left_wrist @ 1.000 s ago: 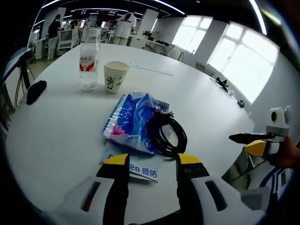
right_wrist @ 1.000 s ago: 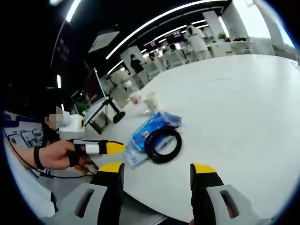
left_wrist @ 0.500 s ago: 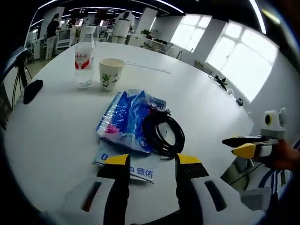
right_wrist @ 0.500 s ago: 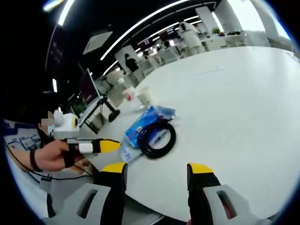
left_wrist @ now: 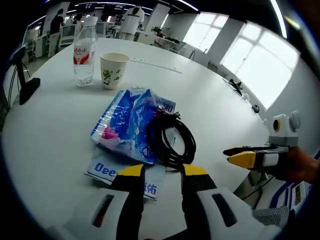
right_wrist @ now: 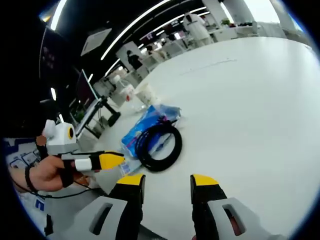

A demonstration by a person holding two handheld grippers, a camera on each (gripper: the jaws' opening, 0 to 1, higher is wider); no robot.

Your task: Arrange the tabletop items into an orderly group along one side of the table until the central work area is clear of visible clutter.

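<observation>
On the round white table [left_wrist: 55,135] a blue plastic packet [left_wrist: 125,120] lies under a coiled black cable [left_wrist: 172,140], with a white packet with blue lettering [left_wrist: 117,175] beneath its near edge. A water bottle [left_wrist: 83,50] and a paper cup [left_wrist: 113,70] stand upright beyond them. My left gripper [left_wrist: 163,171] is open just short of the white packet, holding nothing. My right gripper [right_wrist: 167,180] is open over bare table, the cable [right_wrist: 159,146] and blue packet [right_wrist: 145,125] just ahead. Each gripper shows side-on in the other's view, the right gripper [left_wrist: 247,157] and the left gripper [right_wrist: 102,161].
A black stand [left_wrist: 25,85] rests at the table's left edge. Small dark cables [left_wrist: 235,89] lie at the far right rim and a thin paper strip [left_wrist: 155,65] behind the cup. People and desks fill the room beyond. Bare tabletop [right_wrist: 250,100] spreads to the right.
Both cameras have come closer to the packet and cable. The jaw gap of each gripper has narrowed a little. The items on the table have not moved.
</observation>
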